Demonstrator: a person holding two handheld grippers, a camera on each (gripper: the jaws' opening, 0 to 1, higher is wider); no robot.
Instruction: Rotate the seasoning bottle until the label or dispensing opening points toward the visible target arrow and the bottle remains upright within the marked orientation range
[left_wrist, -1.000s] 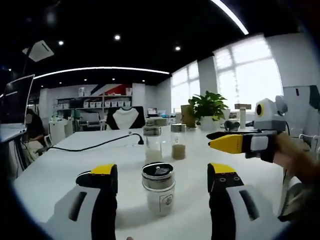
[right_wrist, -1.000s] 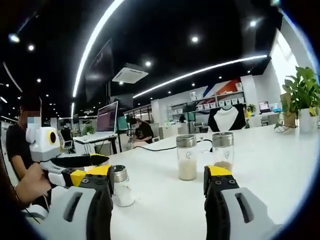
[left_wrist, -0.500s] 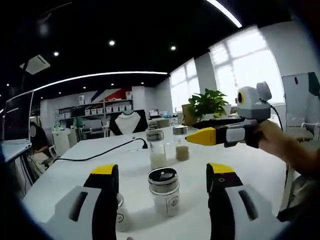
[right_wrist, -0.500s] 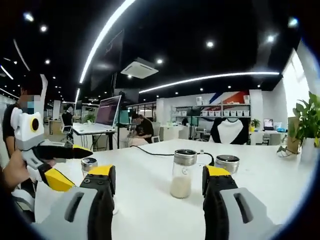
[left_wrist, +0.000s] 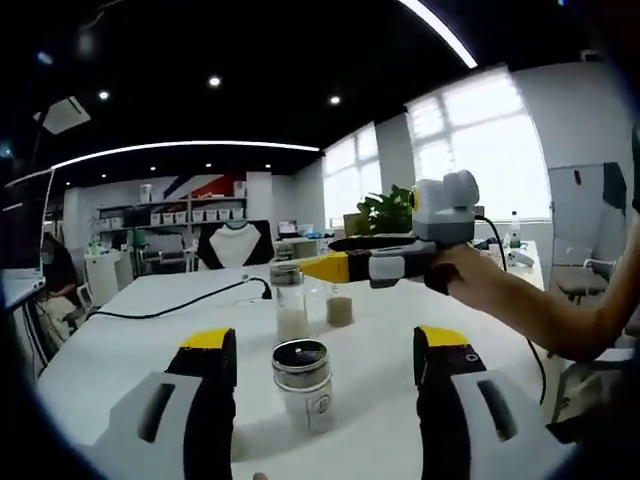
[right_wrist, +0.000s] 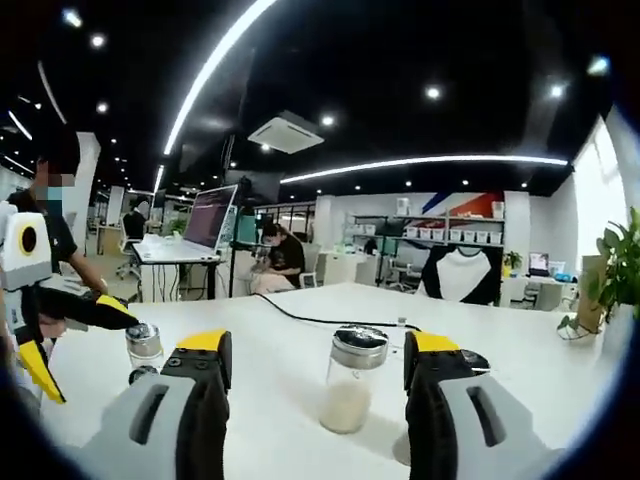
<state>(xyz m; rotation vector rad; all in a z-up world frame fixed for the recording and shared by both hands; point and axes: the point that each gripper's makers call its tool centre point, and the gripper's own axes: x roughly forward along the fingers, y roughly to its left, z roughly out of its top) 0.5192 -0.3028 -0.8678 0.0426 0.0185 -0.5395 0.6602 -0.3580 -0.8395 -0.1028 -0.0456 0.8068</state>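
Note:
A small seasoning bottle with a metal lid and a white label stands upright on the white table. It sits between the wide-apart jaws of my left gripper, which is open and not touching it. The same bottle appears beside the left gripper in the right gripper view. My right gripper is open, with a glass bottle of white powder ahead between its jaws. The right gripper reaches in from the right, over two far bottles.
A black cable runs across the table at the left. Another bottle is half hidden behind my right jaw. A potted plant stands at the far end. A laptop and a seated person are at a side desk.
The right gripper has swung leftwards across the left gripper view, over the far bottles. The right gripper view has come closer to the glass bottle. The left jaws stay around the small bottle.

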